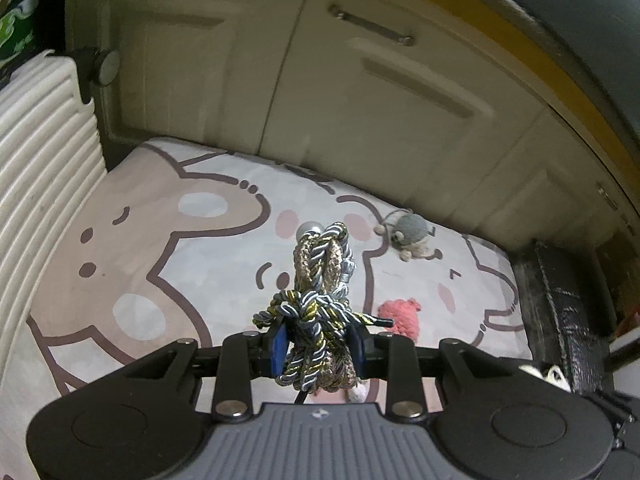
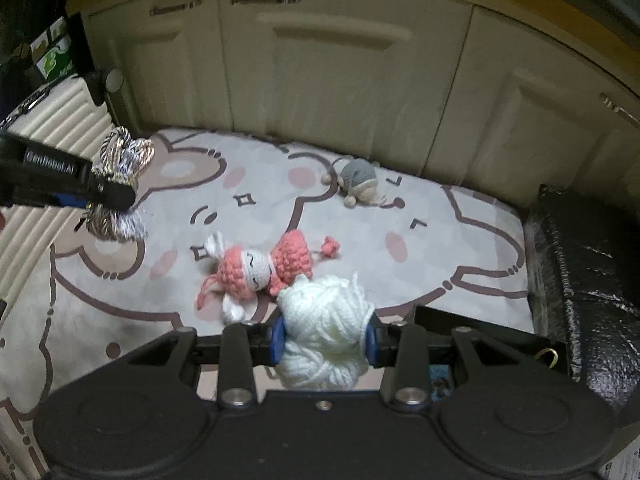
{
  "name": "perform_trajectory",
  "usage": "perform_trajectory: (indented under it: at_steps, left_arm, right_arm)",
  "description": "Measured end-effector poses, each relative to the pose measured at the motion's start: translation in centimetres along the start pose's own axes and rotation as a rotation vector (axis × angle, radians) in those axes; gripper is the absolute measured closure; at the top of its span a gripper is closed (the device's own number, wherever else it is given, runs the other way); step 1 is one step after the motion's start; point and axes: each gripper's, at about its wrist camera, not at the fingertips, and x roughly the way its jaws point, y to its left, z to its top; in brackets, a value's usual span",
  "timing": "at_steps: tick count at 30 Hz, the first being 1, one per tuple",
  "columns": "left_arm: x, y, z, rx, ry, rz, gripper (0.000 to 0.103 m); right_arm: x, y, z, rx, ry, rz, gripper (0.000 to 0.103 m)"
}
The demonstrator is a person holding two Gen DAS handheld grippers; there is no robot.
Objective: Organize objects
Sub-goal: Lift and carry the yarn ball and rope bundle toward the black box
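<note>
The left gripper (image 1: 320, 342) has its jaws narrow and closed on a bundle of twisted cord (image 1: 320, 280), gold, grey and dark blue, knotted around its middle. The blue pads (image 1: 281, 346) press it from both sides, and loops stand out above and below the jaws. The right gripper (image 2: 325, 340) holds a ball of white yarn (image 2: 324, 320) in the same way, its jaws a little wider, the soft ball bulging above and under the pads.

Both bundles hang in the air above the mat (image 2: 120, 320), which has a cartoon animal print. I think the cord may slip, because it is smooth and only the knot area is pinched. The yarn is loose, so a strand could pull out and catch on something.

Near the front edge of the mat lies a pink and white crocheted doll (image 2: 256, 268), just beside the yarn. A grey crocheted toy (image 2: 360, 182) rests near the back edge, before the cabinet doors (image 2: 320, 80).
</note>
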Motion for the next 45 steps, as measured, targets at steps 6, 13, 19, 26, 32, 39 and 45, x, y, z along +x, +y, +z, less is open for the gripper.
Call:
perform_trajectory:
  at_steps: [6, 13, 19, 26, 32, 39, 45]
  left_arm:
    - [-1.2, -1.5, -0.6, 0.043, -0.007, -0.026, 0.071]
    - [-1.8, -3.8, -1.3, 0.099, -0.016, -0.045, 0.071]
    - [-1.5, -6.0, -2.0, 0.137, -0.007, -0.076, 0.071]
    - [-0.8, -8.8, -2.7, 0.160, 0.017, -0.122, 0.071]
    - [-0.3, -11.5, -3.6, 0.186, 0.041, -0.171, 0.071]
    - [0.5, -14.4, -4.8, 0.209, 0.080, -0.240, 0.071]
    - [1.5, -16.6, -5.8, 0.222, 0.131, -0.302, 0.071]
  right_arm:
    - [-1.0, -0.7, 0.1, 0.025, -0.027, -0.008, 0.065]
    - [-2.2, -2.2, -0.1, 0.069, -0.064, -0.027, 0.065]
    - [-3.0, -3.6, -0.5, 0.086, -0.077, -0.044, 0.065]
    - [-4.1, -5.9, -1.6, 0.105, -0.077, -0.078, 0.065]
    - [-5.0, -8.7, -2.9, 0.143, -0.077, -0.106, 0.065]
    - [-5.3, -11.1, -4.7, 0.154, -0.042, -0.133, 0.065]
    - [-4.9, -13.1, -6.1, 0.157, 0.006, -0.148, 0.065]
